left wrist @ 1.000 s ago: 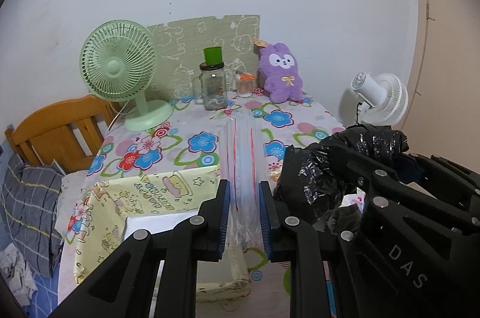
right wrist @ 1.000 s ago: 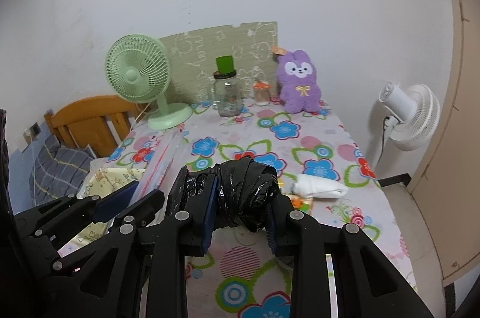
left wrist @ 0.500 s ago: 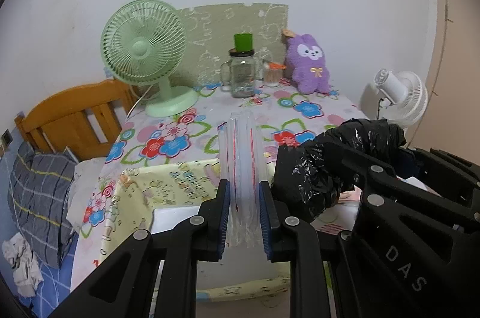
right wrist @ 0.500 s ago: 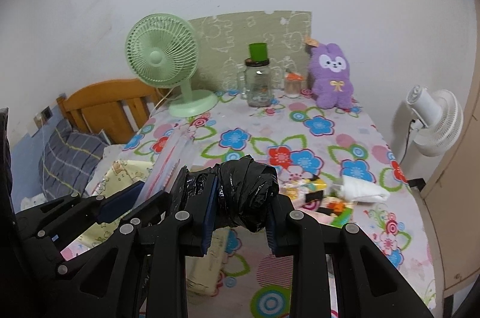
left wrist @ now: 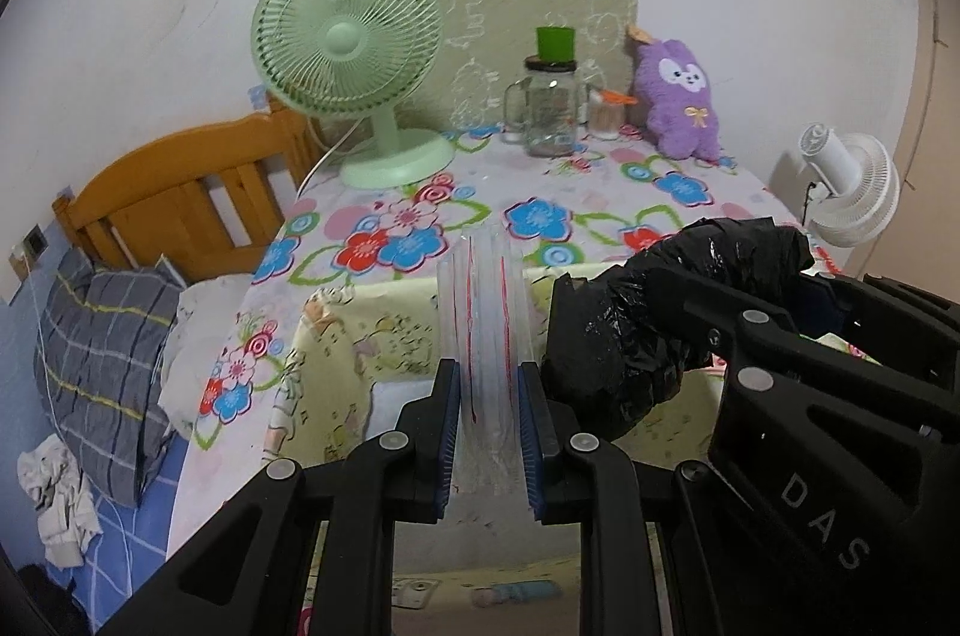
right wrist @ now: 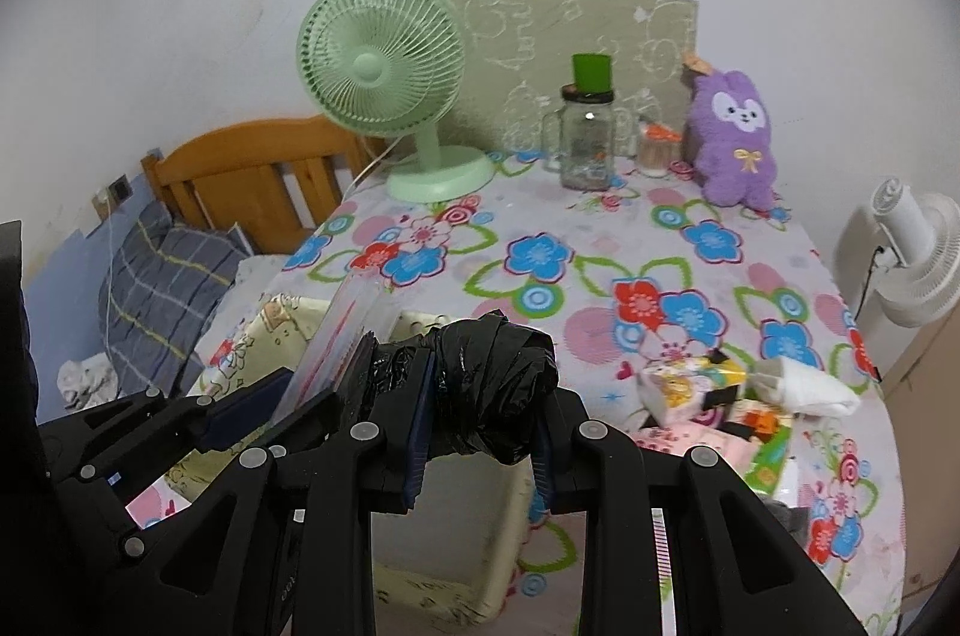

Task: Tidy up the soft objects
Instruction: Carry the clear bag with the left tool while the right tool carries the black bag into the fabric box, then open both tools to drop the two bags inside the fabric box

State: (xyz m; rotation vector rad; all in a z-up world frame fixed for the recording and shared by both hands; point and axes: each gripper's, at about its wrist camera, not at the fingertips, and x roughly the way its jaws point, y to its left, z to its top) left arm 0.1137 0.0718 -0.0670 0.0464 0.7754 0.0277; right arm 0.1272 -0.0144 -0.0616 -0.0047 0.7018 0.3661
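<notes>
Bags have travelled back from mid-table to over the yellow bin (right wrist: 480, 534) at the near edge, so stowing looks close. Left gripper (left wrist: 489, 426) pinches the clear bags (left wrist: 485, 312); right gripper (right wrist: 480, 432) clamps the black bag (right wrist: 492, 384), possibly a roll.

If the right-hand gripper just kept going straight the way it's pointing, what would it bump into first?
Probably the cream fabric storage box just below and ahead of the right gripper, whose jaws hold a black plastic bag. Depth is unclear; it might pass over onto the floral tablecloth.
</notes>
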